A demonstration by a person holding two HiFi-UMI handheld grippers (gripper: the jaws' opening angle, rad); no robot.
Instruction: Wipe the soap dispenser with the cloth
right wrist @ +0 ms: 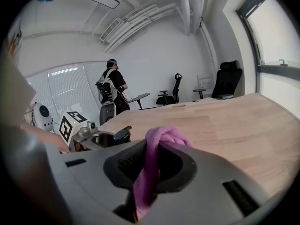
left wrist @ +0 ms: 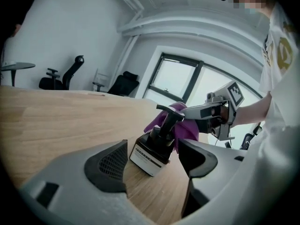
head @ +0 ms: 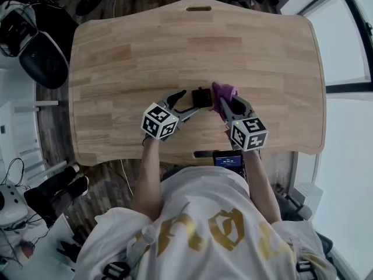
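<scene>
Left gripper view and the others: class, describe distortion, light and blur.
Left gripper view: fisheye curving, black corners, window blown out behind the soap dispenser. Right gripper view: same curving; the cloth looms close, slightly soft. Head view: daylight glares at the right edge.

One soap dispenser (head: 201, 98) stands on the single tabletop (head: 175, 45). One purple cloth (head: 225, 90) is just right of the dispenser. Two hand-held grippers flank it: the left hand-held gripper (head: 185, 101) and the right hand-held gripper (head: 222, 105). One small lit screen (head: 228, 159) sits nearer the wearer than the dispenser. One standing person (right wrist: 114, 86) is far beyond it.
</scene>
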